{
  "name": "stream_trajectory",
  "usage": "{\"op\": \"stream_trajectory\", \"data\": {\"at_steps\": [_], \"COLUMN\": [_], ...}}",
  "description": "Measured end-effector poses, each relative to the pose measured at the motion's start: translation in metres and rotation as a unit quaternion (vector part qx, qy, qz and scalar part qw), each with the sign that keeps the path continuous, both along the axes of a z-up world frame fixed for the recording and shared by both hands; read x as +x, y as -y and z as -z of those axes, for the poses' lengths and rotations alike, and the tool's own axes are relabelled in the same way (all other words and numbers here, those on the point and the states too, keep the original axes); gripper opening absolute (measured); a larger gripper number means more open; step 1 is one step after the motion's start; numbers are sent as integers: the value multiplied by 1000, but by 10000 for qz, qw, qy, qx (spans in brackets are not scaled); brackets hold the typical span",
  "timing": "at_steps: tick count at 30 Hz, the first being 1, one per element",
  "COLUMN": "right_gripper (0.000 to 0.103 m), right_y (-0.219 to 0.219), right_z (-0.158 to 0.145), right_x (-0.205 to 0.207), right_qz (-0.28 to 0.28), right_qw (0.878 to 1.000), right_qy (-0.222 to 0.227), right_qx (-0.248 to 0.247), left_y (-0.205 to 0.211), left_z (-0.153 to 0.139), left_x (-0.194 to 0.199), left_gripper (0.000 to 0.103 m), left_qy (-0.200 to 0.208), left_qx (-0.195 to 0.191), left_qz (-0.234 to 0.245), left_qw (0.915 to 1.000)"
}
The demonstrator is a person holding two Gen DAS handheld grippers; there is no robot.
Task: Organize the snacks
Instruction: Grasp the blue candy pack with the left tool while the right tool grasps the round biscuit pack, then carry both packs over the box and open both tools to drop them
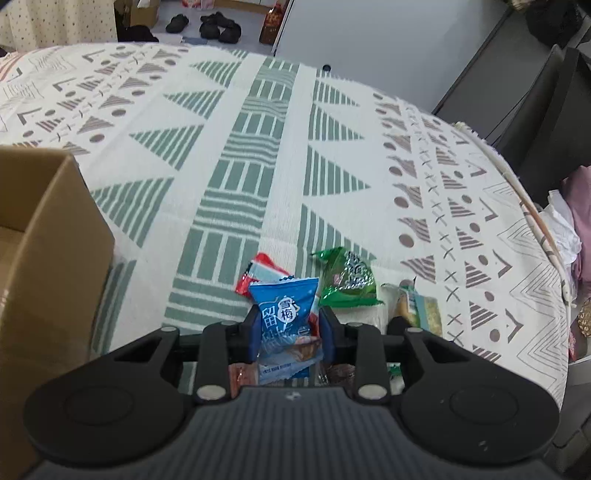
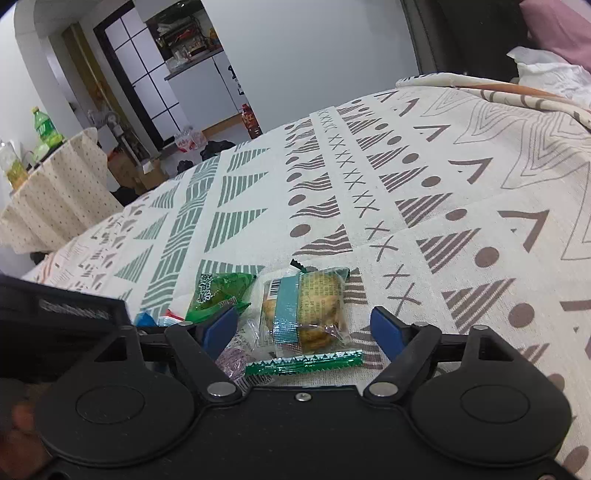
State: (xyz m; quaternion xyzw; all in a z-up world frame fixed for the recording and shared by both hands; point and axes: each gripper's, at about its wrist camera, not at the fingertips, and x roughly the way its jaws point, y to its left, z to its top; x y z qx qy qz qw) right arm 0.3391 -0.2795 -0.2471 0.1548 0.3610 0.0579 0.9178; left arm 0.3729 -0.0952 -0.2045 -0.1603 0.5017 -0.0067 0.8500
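Note:
My left gripper (image 1: pixel 290 325) is shut on a blue snack packet (image 1: pixel 284 306), whose top sticks up between the blue pads. Behind it on the patterned tablecloth (image 1: pixel 229 122) lie a red packet (image 1: pixel 258 271) and a green packet (image 1: pixel 349 278). A clear biscuit packet (image 1: pixel 421 310) lies to the right. My right gripper (image 2: pixel 304 326) stands open, its pads on either side of that biscuit packet (image 2: pixel 306 306) without touching it. A green-and-white strip packet (image 2: pixel 303 363) and a purple sweet (image 2: pixel 232 360) lie just below it, and the green packet (image 2: pixel 218 291) lies to its left.
An open cardboard box (image 1: pixel 55 236) stands at the table's left side. A dotted-cloth side table (image 2: pixel 55 192) with bottles stands beyond the far edge. Dark furniture (image 1: pixel 535 110) and white tissue (image 1: pixel 561 225) lie past the right edge. Shoes (image 1: pixel 218 26) sit on the floor.

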Motion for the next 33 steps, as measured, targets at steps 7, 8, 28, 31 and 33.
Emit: {"op": "stream_trajectory", "data": {"at_steps": [7, 8, 28, 31, 33], "right_gripper": [70, 62, 56, 56, 56], "right_y": [-10, -10, 10, 4, 1], "right_z": [5, 5, -63, -76, -85], "right_x": [2, 0, -79, -87, -91], "right_qz": [-84, -112, 355, 386, 390], "right_qw": [9979, 9974, 9980, 9972, 9970], "right_qy": [-15, -14, 263, 364, 430], "right_qx": [-646, -709, -459, -520, -510], "left_y": [-2, -3, -23, -27, -33], "left_z": [-10, -11, -83, -92, -95], "left_x": [-4, -6, -67, -76, -83], "left_gripper": [31, 31, 31, 31, 31], "left_qy": [31, 31, 827, 895, 893], "left_qx": [18, -4, -76, -30, -125], "left_qz": [13, 13, 227, 222, 206], "left_qw": [10000, 10000, 9963, 9957, 9957]}}
